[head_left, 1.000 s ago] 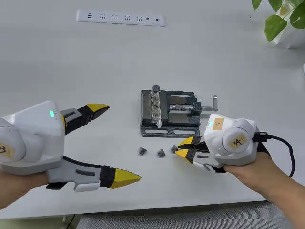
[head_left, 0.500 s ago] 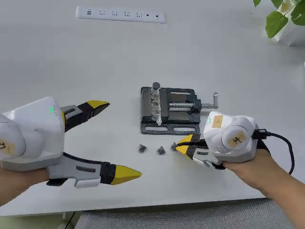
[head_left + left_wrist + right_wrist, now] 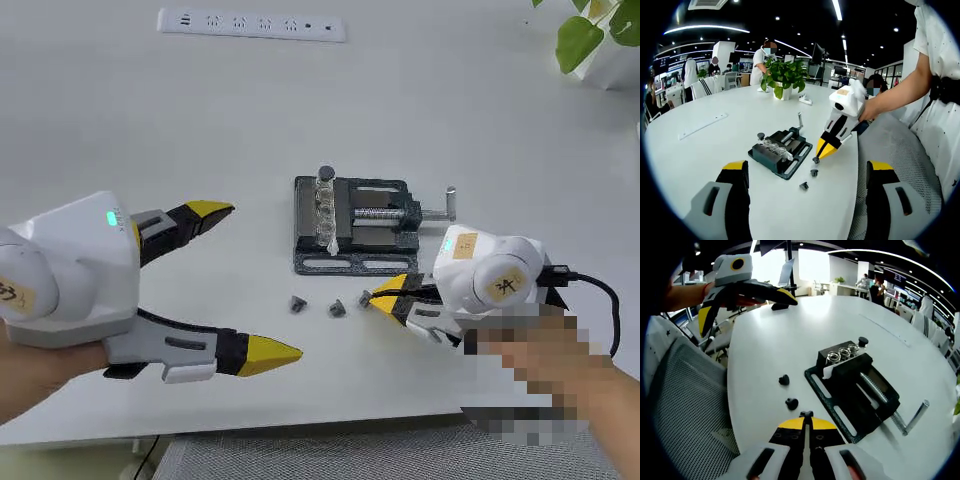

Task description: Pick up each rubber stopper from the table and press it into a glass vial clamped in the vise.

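Broad white worktop [image 3: 150, 120] carries a black metal bench vise [image 3: 375, 235] near its middle, with a white power strip [image 3: 250, 23] along the far edge and a green leafy plant [image 3: 590, 30] at the far right corner. A row of clear glass vials [image 3: 325, 212] stands upright, clamped in the vise. The far vial [image 3: 326, 174] already wears a dark stopper, and the others are open-mouthed. Three small dark grey rubber stoppers [image 3: 337, 308] lie in a line on the worktop just in front of the vise. The right gripper [image 3: 384, 297] points at this line from the right, its yellow-tipped jaws clenched to a thin slit. The nearest stopper [image 3: 366, 299] sits right at their tips, on the worktop; whether the tips nip it I cannot tell. The middle stopper and the left stopper [image 3: 297, 303] lie further left, free of both grippers. The left gripper [image 3: 262, 280] hangs released, its jaws spread wide and holding nothing, well to the left of the stoppers and the vise
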Demonstrator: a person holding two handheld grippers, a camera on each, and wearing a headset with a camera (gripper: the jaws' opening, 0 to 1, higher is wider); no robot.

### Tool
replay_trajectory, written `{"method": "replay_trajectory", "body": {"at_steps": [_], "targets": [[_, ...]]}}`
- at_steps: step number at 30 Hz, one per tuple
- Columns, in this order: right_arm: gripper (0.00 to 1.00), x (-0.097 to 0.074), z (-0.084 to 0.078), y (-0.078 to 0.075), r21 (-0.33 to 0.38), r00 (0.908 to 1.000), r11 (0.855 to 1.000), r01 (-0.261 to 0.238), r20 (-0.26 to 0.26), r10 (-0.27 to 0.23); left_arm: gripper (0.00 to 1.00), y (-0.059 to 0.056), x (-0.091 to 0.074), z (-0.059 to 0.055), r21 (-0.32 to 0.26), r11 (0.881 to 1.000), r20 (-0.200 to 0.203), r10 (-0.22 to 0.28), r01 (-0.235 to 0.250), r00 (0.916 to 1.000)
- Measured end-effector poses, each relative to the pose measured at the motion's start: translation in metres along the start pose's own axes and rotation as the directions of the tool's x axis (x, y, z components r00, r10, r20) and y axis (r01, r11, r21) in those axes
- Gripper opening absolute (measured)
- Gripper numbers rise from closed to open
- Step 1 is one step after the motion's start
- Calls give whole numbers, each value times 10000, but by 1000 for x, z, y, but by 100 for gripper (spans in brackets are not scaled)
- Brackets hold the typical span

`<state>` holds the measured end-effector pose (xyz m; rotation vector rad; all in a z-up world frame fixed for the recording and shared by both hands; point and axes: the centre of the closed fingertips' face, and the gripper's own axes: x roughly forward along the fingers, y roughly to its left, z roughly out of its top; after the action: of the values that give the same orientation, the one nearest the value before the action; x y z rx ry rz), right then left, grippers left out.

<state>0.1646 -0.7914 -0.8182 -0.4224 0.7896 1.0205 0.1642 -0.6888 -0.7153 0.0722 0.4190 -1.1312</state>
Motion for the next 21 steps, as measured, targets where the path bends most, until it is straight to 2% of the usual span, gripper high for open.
{"method": "replay_trajectory", "body": {"at_steps": [4,9,12,17,18,20,21], "targets": [[0,-12,13,0,112,9990,9998,167,418,-172,97,-1,0,4,48,10000,85,58,-58,9999],[0,-30,35,-2,238,9923,9987,457,1142,-481,96,-3,2,11,127,9998,186,140,-142,9997],[0,-41,49,-3,281,9852,9976,640,1576,-676,94,-4,3,16,156,9997,268,200,-204,9994],[0,-62,77,1,385,9671,9951,910,2351,-975,90,-7,5,29,146,9994,539,297,-305,9981],[0,-67,84,3,392,9607,9948,939,2587,-1009,88,-7,5,33,96,9993,658,352,-359,9972],[0,-73,91,6,293,9550,9941,1043,2761,-1083,87,-9,6,40,-58,9993,872,384,-380,9954],[0,-75,94,7,299,9520,9940,1053,2857,-1094,84,-10,6,41,-100,9993,858,374,-367,9956]]}}
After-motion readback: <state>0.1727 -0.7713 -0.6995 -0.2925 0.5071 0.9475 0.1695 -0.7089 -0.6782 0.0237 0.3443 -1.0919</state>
